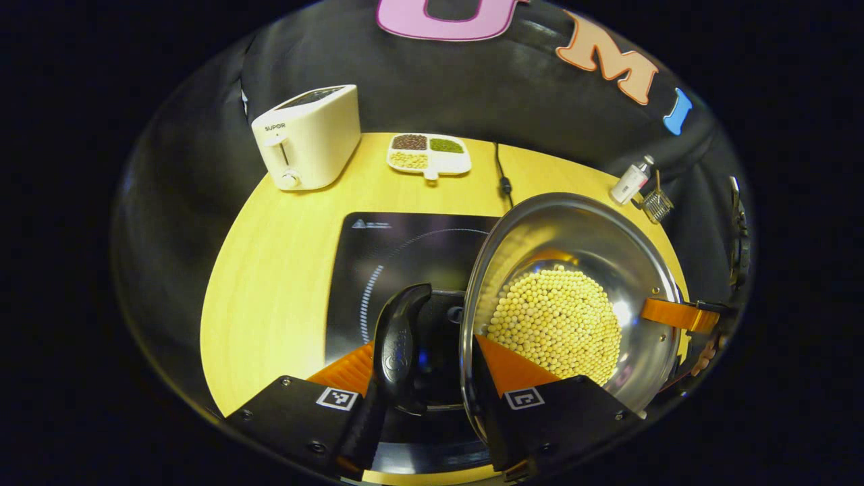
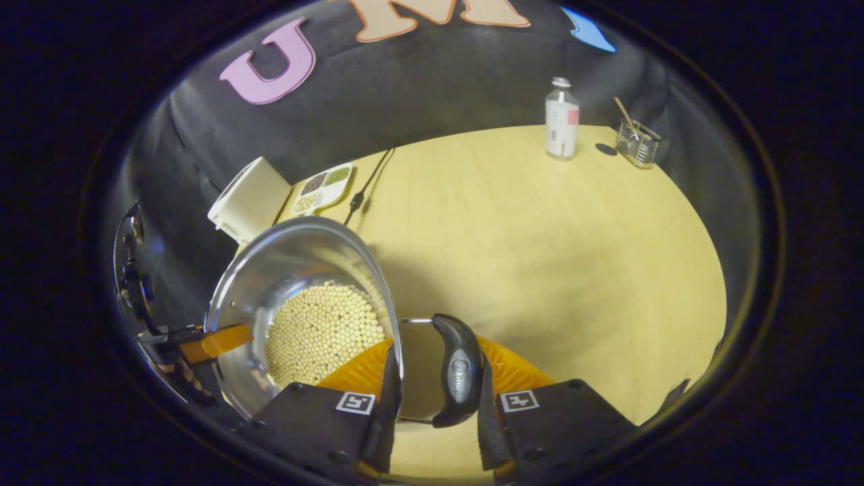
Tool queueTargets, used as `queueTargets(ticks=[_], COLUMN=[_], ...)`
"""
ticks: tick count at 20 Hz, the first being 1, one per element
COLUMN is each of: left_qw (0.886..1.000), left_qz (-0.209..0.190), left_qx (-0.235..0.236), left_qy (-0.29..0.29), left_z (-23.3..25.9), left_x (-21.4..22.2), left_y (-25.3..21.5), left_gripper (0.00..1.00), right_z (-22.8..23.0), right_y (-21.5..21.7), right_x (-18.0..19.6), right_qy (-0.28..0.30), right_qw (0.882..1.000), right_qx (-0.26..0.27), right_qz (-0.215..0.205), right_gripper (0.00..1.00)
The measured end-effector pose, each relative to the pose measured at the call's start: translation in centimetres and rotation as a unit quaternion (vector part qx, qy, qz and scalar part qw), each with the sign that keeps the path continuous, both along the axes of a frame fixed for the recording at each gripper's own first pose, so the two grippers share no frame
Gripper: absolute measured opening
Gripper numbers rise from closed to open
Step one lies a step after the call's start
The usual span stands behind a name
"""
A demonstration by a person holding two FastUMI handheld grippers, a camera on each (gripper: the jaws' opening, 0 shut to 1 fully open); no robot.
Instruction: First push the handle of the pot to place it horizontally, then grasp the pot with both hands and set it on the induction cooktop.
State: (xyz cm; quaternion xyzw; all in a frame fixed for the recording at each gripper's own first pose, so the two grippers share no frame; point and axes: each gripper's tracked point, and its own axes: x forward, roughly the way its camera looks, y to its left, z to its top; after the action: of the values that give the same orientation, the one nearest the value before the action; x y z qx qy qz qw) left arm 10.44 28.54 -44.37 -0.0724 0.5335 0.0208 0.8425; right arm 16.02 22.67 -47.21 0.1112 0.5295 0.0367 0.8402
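Left gripper (image 1: 432,378): clamped on black pot handle (image 1: 398,337).
Right gripper (image 2: 432,378): clamped on opposite handle (image 2: 457,368).
Steel pot of yellow beans (image 1: 574,297): between our jaws, above black induction cooktop (image 1: 378,250).
Advice: we lower level, together.

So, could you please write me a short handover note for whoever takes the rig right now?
Left gripper: closed across the pot's rim and left handle, one finger inside, one outside.
Right gripper: the same grip on the right handle.
Pot: holds soybeans, appears lifted, hanging over the right part of the induction cooktop.
Done: handles lie horizontal, both grips taken.
Left: centre the pot over the cooktop, lower it level, then open both grippers.
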Motion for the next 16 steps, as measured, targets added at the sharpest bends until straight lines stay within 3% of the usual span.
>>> queueTargets(ticks=[1, 5, 16], left_qw=[1.000, 1.000, 0.999], left_qz=[-0.003, -0.016, -0.025], left_qx=[-0.001, 0.004, 0.000], left_qy=[0.001, -0.012, -0.043], left_z=[-0.1, 0.3, 0.2], left_x=[0.2, 1.0, 2.3], left_y=[1.3, 4.8, 6.1], left_gripper=[0.64, 0.64, 0.65], right_z=[-0.1, -0.2, -0.5], right_y=[1.4, 5.1, 6.6], right_x=[0.2, 1.2, 1.8], right_qy=[0.001, 0.008, 0.012], right_qw=[1.000, 1.000, 1.000], right_qx=[-0.003, -0.005, -0.005], right_qz=[-0.002, -0.004, -0.017], right_gripper=[0.46, 0.47, 0.47])
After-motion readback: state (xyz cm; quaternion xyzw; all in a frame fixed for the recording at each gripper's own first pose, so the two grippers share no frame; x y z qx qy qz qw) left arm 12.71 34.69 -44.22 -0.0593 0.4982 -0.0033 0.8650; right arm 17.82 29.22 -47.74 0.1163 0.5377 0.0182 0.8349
